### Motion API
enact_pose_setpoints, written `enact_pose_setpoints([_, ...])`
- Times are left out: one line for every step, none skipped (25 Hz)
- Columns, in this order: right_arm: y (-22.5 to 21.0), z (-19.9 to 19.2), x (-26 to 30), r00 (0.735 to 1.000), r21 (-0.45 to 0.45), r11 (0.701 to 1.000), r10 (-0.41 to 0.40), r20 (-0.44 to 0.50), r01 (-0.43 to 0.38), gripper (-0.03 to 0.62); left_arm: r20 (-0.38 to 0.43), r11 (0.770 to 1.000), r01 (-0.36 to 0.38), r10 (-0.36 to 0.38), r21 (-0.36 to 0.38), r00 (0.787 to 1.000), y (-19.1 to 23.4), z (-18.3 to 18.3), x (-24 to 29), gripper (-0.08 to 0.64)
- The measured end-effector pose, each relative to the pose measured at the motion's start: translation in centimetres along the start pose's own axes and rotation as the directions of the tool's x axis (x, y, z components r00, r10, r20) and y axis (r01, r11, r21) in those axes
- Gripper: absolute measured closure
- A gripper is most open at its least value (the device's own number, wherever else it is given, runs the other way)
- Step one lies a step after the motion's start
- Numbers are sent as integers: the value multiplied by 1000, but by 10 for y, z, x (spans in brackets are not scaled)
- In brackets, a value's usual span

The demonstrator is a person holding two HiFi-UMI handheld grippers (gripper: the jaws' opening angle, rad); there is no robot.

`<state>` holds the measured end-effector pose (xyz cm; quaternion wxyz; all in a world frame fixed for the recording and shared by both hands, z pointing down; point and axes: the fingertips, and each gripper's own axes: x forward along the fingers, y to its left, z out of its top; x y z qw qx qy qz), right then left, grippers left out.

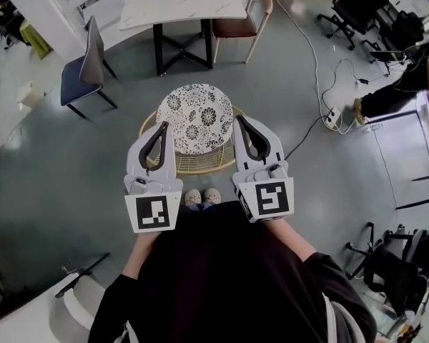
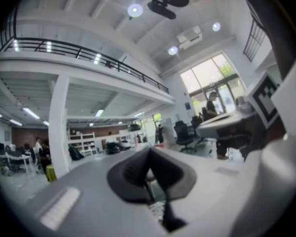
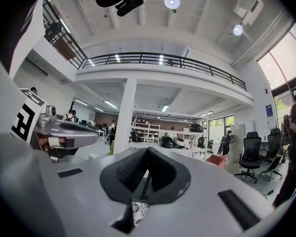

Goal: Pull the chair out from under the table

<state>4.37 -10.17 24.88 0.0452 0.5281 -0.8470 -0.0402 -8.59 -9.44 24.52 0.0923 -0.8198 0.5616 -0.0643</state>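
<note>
A round wicker chair [image 1: 194, 163] with a black-and-white flowered cushion [image 1: 194, 117] stands on the grey floor, apart from the white-topped table [image 1: 179, 2] beyond it. In the head view both grippers are held level over the chair. My left gripper [image 1: 162, 126] is over the chair's left rim and my right gripper [image 1: 240, 118] over its right rim. Each is shut with nothing between the jaws. The left gripper view has its shut jaws [image 2: 149, 153] pointing across the hall. The right gripper view shows the same [image 3: 147, 153], with a scrap of cushion [image 3: 138, 211] below.
A blue chair [image 1: 83, 76] stands left of the table, and a brown-seated chair [image 1: 239, 26] at its right side. A cable and power strip [image 1: 334, 118] lie on the floor to the right, with black office chairs [image 1: 361, 9] beyond. A white desk [image 1: 30, 319] sits at lower left.
</note>
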Motion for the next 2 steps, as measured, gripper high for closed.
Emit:
enact_pose_setpoints([0, -1, 0, 1000, 0, 1000, 0, -2, 0, 572, 0, 1000, 0, 0, -1, 1000, 0, 0, 0, 552])
enact_pose_setpoints([-1, -1, 0, 1000, -1, 1000, -1, -4, 1, 572, 0, 1000, -1, 1, -3, 1000, 0, 0, 1, 552])
